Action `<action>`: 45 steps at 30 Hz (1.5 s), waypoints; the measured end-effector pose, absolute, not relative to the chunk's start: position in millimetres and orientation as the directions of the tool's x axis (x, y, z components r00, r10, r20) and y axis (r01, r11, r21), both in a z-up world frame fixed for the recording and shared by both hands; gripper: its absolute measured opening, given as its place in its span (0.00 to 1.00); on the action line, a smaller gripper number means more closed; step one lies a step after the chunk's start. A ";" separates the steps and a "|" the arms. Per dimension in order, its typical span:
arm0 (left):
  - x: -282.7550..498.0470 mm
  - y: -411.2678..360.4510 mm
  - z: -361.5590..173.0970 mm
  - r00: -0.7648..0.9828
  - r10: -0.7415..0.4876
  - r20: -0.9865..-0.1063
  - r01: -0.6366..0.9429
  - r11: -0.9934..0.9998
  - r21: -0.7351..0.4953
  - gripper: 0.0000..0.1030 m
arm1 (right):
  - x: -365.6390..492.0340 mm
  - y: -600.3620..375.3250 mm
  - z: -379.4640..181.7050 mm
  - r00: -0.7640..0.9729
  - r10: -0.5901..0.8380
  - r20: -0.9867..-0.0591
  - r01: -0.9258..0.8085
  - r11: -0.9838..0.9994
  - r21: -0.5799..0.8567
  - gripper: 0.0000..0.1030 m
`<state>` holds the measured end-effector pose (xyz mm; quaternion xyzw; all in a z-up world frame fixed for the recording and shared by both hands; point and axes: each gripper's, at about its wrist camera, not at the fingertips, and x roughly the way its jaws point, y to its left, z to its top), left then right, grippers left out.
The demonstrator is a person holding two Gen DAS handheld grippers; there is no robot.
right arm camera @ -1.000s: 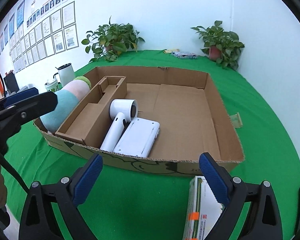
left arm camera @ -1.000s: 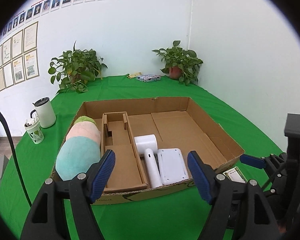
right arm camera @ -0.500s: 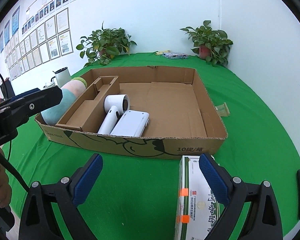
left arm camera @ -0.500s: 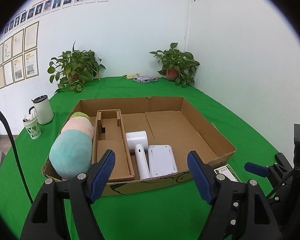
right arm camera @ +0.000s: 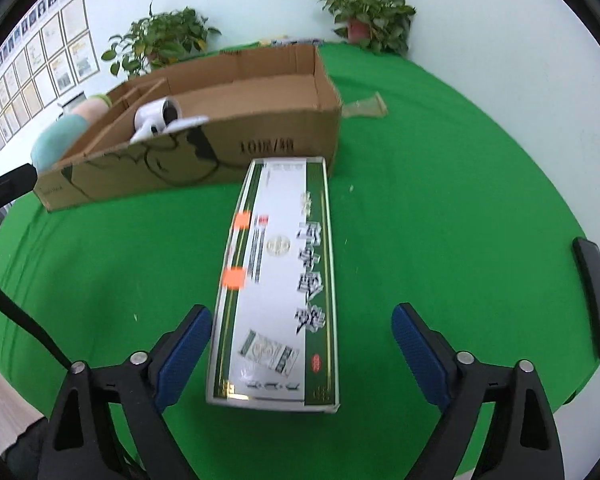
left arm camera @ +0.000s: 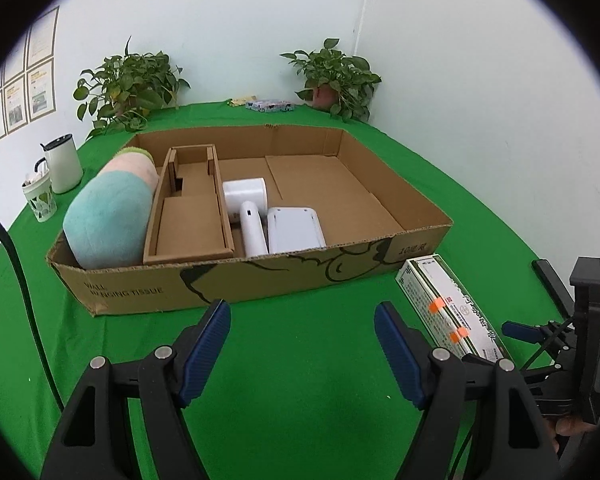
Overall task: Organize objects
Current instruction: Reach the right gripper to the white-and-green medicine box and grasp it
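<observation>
1. The right gripper [right arm camera: 302, 340] is spread wide, its 2 blue pads either side of the near end of the long green-and-white box [right arm camera: 278, 284], not touching it.
2. That box lies flat on the green table [right arm camera: 440, 184], its far end at 12 o'clock, just beside the cardboard tray [right arm camera: 204, 148].
3. The left gripper [left arm camera: 302, 336] gapes, holding nothing, the tray [left arm camera: 260, 280] at its 12 o'clock.
</observation>
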<state>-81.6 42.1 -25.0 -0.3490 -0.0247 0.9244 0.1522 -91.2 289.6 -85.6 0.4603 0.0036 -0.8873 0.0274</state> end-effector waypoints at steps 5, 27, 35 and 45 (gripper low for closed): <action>-79.0 40.9 -34.3 -0.660 0.340 -0.670 -0.271 -0.939 -0.210 0.72 | -88.2 278.2 -95.3 -0.567 -0.020 -0.824 0.088 -0.996 -0.036 0.57; -117.6 67.2 -90.3 -0.294 0.670 -0.681 -0.274 -0.742 -0.612 0.70 | -71.0 211.0 -77.5 -0.569 -0.232 -0.789 0.290 -0.954 0.071 0.96; -116.7 78.3 -106.6 -0.223 0.705 -0.673 -0.255 -0.708 -0.658 0.64 | -80.5 201.0 -86.7 -0.559 -0.220 -0.799 0.300 -0.952 0.053 0.88; -108.6 84.3 -113.5 -0.218 0.713 -0.666 -0.257 -0.700 -0.666 0.55 | -78.8 196.2 -93.3 -0.561 -0.184 -0.807 0.293 -0.956 0.014 0.67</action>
